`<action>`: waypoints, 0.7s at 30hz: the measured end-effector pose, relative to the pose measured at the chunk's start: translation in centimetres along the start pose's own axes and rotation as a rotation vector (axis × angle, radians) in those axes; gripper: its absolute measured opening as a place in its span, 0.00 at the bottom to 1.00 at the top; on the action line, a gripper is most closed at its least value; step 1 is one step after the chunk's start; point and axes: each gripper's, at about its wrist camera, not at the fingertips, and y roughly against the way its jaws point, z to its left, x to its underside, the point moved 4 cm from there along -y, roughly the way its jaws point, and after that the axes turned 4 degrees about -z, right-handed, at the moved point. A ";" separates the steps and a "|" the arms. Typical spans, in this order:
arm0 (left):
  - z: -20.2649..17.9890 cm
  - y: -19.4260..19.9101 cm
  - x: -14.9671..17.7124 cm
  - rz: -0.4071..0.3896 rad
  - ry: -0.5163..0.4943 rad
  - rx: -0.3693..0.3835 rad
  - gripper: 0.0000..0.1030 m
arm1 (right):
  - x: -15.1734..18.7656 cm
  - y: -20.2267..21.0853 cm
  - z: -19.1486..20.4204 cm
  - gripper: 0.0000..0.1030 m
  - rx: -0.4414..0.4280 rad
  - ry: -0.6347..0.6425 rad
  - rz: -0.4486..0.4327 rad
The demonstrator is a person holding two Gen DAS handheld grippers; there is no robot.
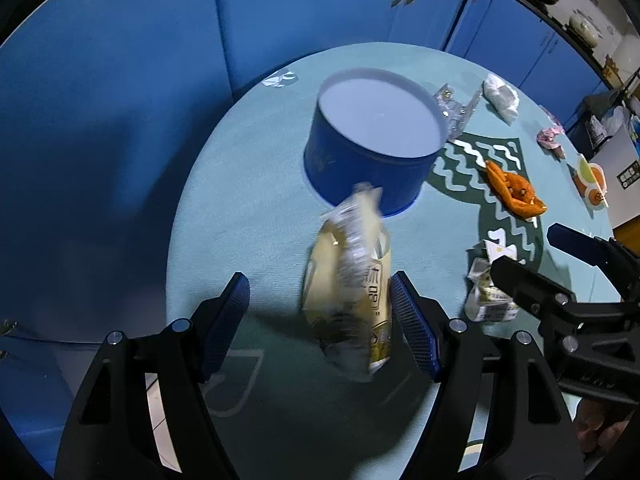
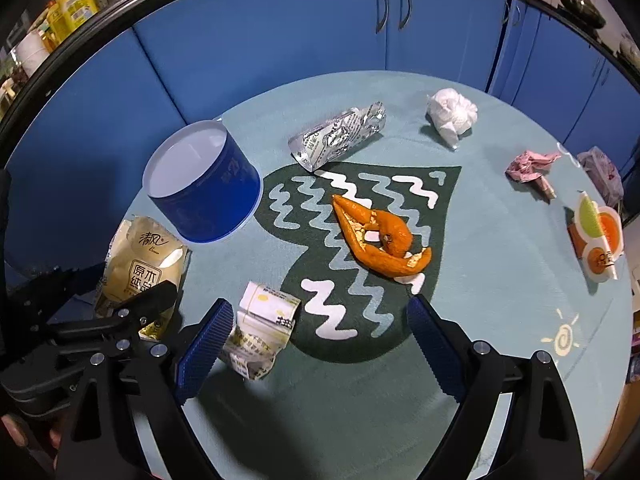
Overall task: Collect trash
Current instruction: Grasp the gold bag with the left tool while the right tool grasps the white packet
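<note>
Trash (image 2: 383,240), teal round table (image 2: 500,300) (blue cabinets (image 2: 280,32))

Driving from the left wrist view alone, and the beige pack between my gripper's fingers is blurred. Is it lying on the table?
Observer: The right wrist view shows the beige tissue pack sharp, apparently flat on the light blue tablecloth beside the round blue tub.
Operator: What is hidden behind that tub?
Observer: A crumpled silver foil wrapper, whole and in plain sight there.
Operator: Is the right gripper holding anything?
Observer: No. The right gripper is open, and the crumpled yellow-and-white carton sits close by its left finger, not clamped.
</note>
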 end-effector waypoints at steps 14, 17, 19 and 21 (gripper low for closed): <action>1.2 0.5 0.1 -0.033 0.010 -0.020 0.34 | 0.1 -2.4 2.2 0.84 0.002 0.065 0.036; 1.2 0.7 0.0 -0.041 0.017 -0.011 0.27 | 0.5 -2.5 3.1 0.74 0.026 0.088 0.027; 1.1 0.8 0.0 -0.042 0.013 -0.016 0.25 | 0.9 -2.1 3.5 0.45 0.036 0.122 0.020; 0.9 0.9 -0.1 -0.045 0.009 -0.015 0.20 | 1.0 -1.7 4.0 0.27 0.037 0.159 0.022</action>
